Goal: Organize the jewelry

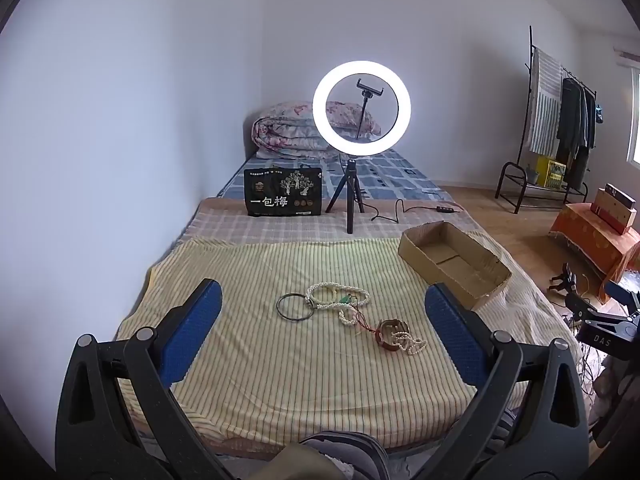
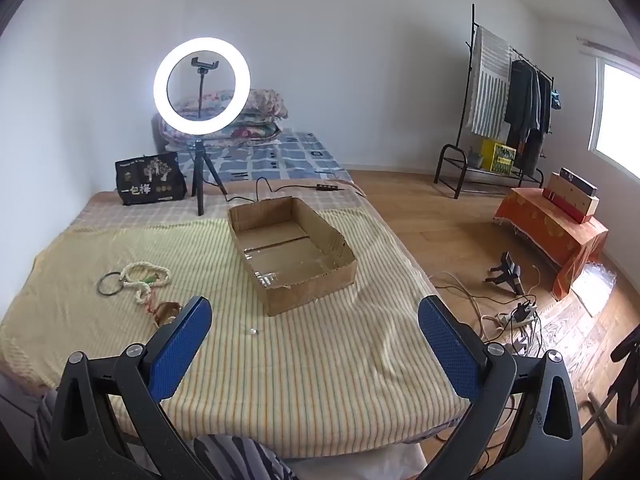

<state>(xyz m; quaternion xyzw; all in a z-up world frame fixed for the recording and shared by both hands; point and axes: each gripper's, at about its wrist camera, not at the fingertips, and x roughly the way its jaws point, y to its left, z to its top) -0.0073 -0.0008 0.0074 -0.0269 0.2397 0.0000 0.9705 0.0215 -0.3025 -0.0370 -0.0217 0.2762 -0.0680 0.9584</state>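
On the striped yellow cloth [image 1: 260, 368] lie a dark bangle [image 1: 294, 307], a white bead necklace [image 1: 336, 296] with a green charm and red cord, and a brown bracelet [image 1: 392, 334] tangled with small pearls. My left gripper [image 1: 320, 316] hovers above and short of them, open with nothing between its blue pads. The same jewelry shows at the left of the right wrist view: bangle [image 2: 109, 283], necklace [image 2: 146, 276]. My right gripper [image 2: 316, 334] is open and holds nothing, facing an empty cardboard tray [image 2: 292, 246]. A tiny loose bead [image 2: 253, 332] lies on the cloth.
A lit ring light on a tripod [image 1: 361, 108] and a black printed bag [image 1: 283, 197] stand behind the cloth, with a cable [image 1: 400, 208] trailing right. Folded quilts [image 1: 288, 132] lie at the bed's head. Right of the bed: wood floor, clothes rack [image 2: 508, 96], orange-draped box [image 2: 552, 232], cables [image 2: 516, 312].
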